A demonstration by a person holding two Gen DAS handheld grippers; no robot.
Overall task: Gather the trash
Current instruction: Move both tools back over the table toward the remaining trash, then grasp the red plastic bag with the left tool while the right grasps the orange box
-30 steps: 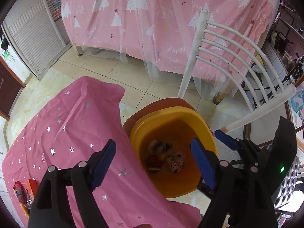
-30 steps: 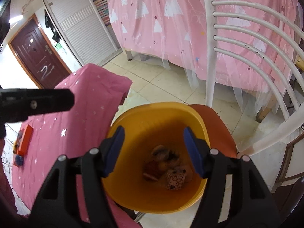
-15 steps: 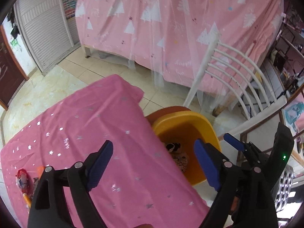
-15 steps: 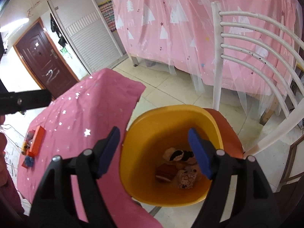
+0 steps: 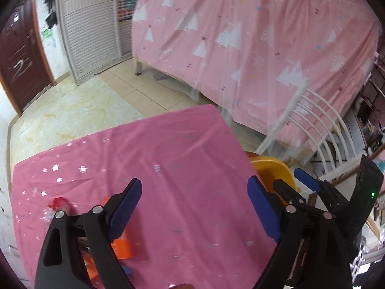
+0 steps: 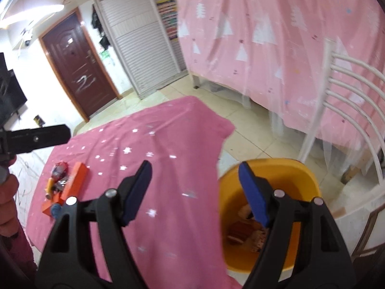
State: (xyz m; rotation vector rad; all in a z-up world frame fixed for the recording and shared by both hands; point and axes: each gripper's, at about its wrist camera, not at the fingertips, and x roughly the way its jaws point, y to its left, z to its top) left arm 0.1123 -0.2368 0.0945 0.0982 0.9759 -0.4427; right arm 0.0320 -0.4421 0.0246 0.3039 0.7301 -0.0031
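Observation:
A pile of trash lies at the table's near left: an orange box (image 6: 74, 183) (image 5: 120, 243) and a red wrapper (image 6: 59, 168) (image 5: 59, 202) among small bits. The yellow bin (image 6: 308, 175) (image 5: 272, 166) stands beside the table on the right, with wrappers (image 6: 243, 236) at its bottom. My left gripper (image 5: 194, 183) hangs open over the pink starred tablecloth (image 5: 180, 149), nothing between its blue pads, the orange box just behind its left finger. My right gripper (image 6: 195, 166) is open and empty above the table's right edge and the bin's rim.
A white slatted chair (image 6: 349, 101) stands behind the bin, which rests on its red seat. A bed draped in pink tree-print cloth (image 5: 240, 36) fills the back. A brown door (image 6: 77, 65) and white shutter doors (image 6: 144, 36) lie beyond the tiled floor. A person's hand (image 6: 7, 192) shows at left.
Both grippers swung left and up, away from the bin toward the table. The bin slid to the right of each view, the trash pile came closer, and both jaws spread wider.

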